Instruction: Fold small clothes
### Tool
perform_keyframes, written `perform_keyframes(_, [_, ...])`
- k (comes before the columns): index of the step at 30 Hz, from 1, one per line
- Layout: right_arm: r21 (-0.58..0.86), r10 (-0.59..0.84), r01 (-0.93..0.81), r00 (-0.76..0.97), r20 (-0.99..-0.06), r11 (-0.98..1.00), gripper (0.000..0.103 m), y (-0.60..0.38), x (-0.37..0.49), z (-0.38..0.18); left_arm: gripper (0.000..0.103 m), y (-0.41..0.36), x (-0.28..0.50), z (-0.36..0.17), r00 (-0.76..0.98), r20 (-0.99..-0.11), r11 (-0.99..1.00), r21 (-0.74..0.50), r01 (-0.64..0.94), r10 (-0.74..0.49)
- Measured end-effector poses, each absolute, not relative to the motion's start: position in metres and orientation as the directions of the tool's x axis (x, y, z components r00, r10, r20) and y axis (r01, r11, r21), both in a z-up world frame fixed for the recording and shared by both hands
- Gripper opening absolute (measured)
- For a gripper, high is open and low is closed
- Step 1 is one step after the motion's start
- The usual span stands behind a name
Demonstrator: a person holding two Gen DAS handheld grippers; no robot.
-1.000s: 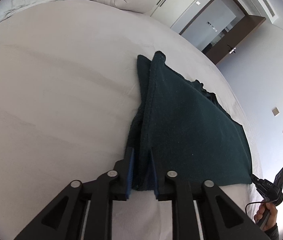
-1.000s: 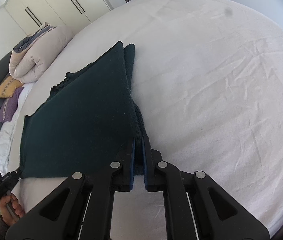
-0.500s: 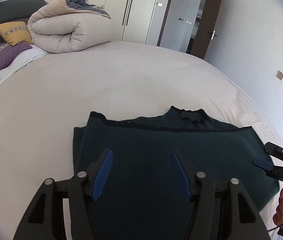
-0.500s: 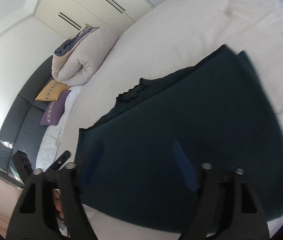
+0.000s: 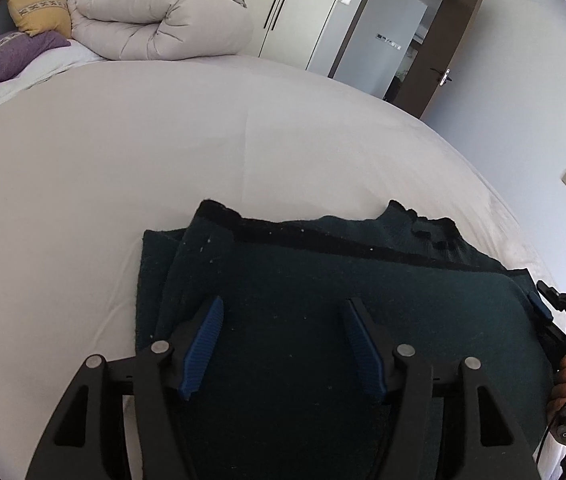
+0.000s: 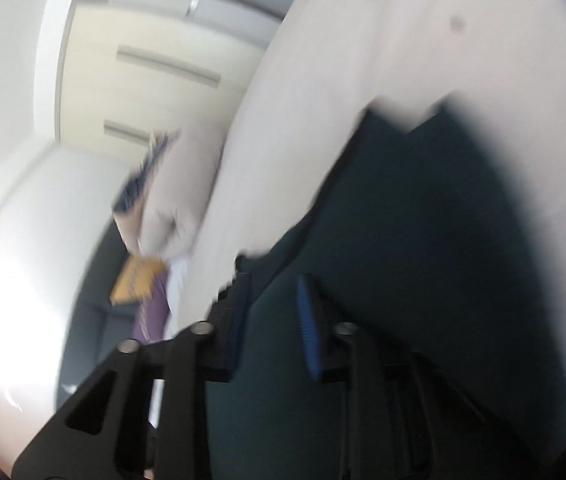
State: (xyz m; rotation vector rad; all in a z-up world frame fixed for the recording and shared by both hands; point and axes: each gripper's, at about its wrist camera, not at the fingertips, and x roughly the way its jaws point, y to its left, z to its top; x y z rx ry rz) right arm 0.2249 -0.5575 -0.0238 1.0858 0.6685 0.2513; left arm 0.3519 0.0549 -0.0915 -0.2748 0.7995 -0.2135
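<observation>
A dark teal knitted garment (image 5: 323, 292) lies folded flat on the white bed, its collar at the far right edge. My left gripper (image 5: 281, 312) is open and empty, hovering just above the garment's near part. In the blurred right wrist view the same garment (image 6: 423, 240) fills the lower right, and my right gripper (image 6: 273, 292) is open and empty over its edge. The right gripper also shows in the left wrist view (image 5: 563, 312) at the garment's right side, held by a hand.
The white bed sheet (image 5: 123, 168) stretches around the garment. A rolled beige duvet (image 5: 155, 16), a yellow pillow (image 5: 39, 12) and a purple pillow (image 5: 7, 56) lie at the bed's far left. A wardrobe and an open brown door (image 5: 443, 52) stand behind.
Both grippers held the garment's folded edge a second ago, then let go and opened. The garment now lies flat. The right gripper is swinging fast to the left; its view is blurred.
</observation>
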Motion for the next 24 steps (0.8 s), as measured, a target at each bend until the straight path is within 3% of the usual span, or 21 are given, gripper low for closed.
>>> perform_keyframes(4, [0.826,0.281,0.243,0.860,-0.426,0.509,0.015,-0.607,0.172,-0.019,0.073,0.063,0.352,-0.089,0.682,-0.642,0.910,-0.404,0.089,-0.352])
perform_keyframes(5, [0.850,0.275,0.252,0.871,-0.408,0.463,0.016,-0.615,0.162,-0.024,0.073,0.067,0.349,-0.086,0.683,-0.639,0.904,-0.421,0.076,-0.355])
perform_keyframes(6, [0.826,0.234,0.318,0.856,-0.461,0.465,0.019,-0.619,0.152,-0.022,0.074,0.069,0.346,-0.083,0.684,-0.641,0.901,-0.431,0.055,-0.348])
perform_keyframes(8, [0.793,0.198,0.311,0.861,-0.469,0.524,0.020,-0.609,0.143,-0.003,0.074,0.074,0.334,-0.077,0.687,-0.648,0.895,-0.446,0.010,-0.330])
perform_keyframes(10, [0.812,0.270,0.188,0.881,-0.387,0.552,0.020,-0.580,0.142,0.021,0.075,0.080,0.313,-0.071,0.711,-0.624,0.883,-0.469,-0.008,-0.324])
perform_keyframes(12, [0.797,0.384,0.045,0.859,-0.339,0.603,0.021,-0.534,0.153,0.044,0.090,0.084,0.295,-0.071,0.732,-0.611,0.884,-0.467,-0.026,-0.300])
perform_keyframes(15, [0.763,0.569,-0.091,0.724,-0.390,0.639,0.025,-0.460,0.183,0.038,0.091,0.084,0.285,-0.097,0.674,-0.681,0.903,-0.427,-0.051,-0.284])
perform_keyframes(17, [0.749,0.597,-0.058,0.646,-0.476,0.660,0.025,-0.433,0.195,0.012,0.090,0.100,0.278,-0.100,0.695,-0.635,0.862,-0.504,-0.043,-0.337])
perform_keyframes(19, [0.750,0.600,0.031,0.579,-0.552,0.661,0.020,-0.429,0.199,-0.024,0.083,0.114,0.277,-0.098,0.680,-0.652,0.857,-0.510,-0.067,-0.335])
perform_keyframes(21, [0.786,0.591,0.024,0.645,-0.485,0.618,0.020,-0.446,0.187,-0.031,0.075,0.126,0.272,-0.099,0.676,-0.663,0.862,-0.501,-0.079,-0.323])
perform_keyframes(24, [0.773,0.493,0.113,0.711,-0.502,0.624,0.021,-0.481,0.170,-0.026,0.075,0.152,0.256,-0.097,0.684,-0.664,0.837,-0.528,-0.143,-0.302])
